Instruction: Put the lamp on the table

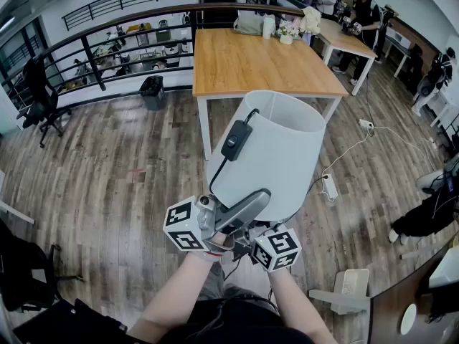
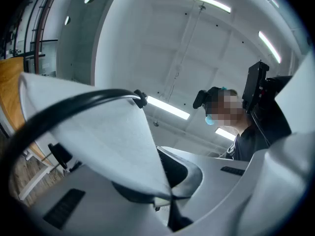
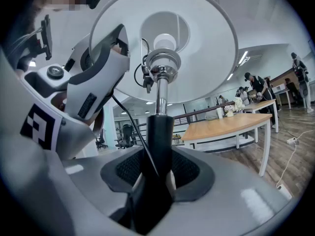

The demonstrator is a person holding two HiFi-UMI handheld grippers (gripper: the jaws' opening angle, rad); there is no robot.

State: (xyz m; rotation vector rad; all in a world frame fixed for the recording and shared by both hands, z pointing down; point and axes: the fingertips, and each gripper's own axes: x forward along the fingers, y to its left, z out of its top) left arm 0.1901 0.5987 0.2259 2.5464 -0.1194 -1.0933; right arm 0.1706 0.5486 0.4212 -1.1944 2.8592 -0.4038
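Note:
The lamp hangs in the air in front of me, its white shade (image 1: 272, 149) tilted toward the wooden table (image 1: 258, 63). A black cord with an inline switch (image 1: 235, 140) runs down the shade. My left gripper (image 1: 244, 208) is shut on the lower rim of the shade (image 2: 98, 146), with the cord (image 2: 59, 114) arching over it. My right gripper (image 1: 259, 241) is shut on the lamp's black stem (image 3: 160, 141), just below the chrome neck and bulb (image 3: 165, 44). The left gripper (image 3: 98, 77) also shows beside the shade (image 3: 206, 68). The lamp's base is hidden.
A black bin (image 1: 152, 92) stands by the railing left of the table. A power strip (image 1: 330, 186) and cable lie on the wood floor at the right. Several people (image 1: 362, 13) work at a far table. An office chair (image 1: 43, 110) sits at the left.

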